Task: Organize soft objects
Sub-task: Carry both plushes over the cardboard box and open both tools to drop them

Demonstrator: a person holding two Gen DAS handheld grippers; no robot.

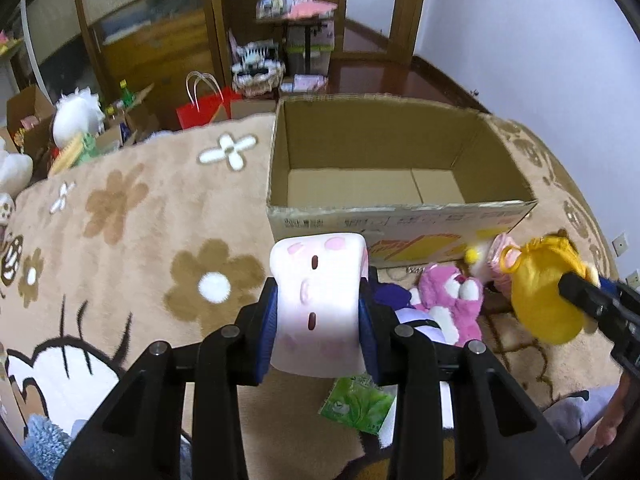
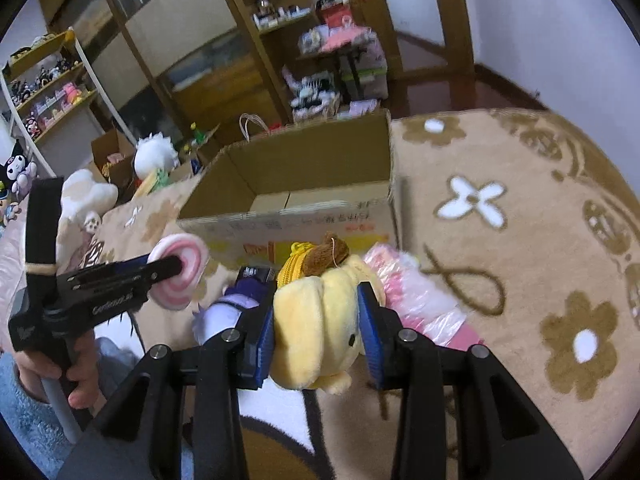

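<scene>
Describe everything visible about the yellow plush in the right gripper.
The yellow plush is a soft, rounded, fuzzy toy, pale yellow with a small dark eye, a brown cap-like piece on top and a yellow zipper with a loop beside it. The right gripper is shut on it, blue pads pressing both its sides. It is held above the rug, just in front of the cardboard box. In the left wrist view it looks like a yellow pouch.

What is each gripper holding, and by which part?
Left gripper clamps the white marshmallow plush across its sides. Right gripper clamps the yellow dog plush across its head.
</scene>
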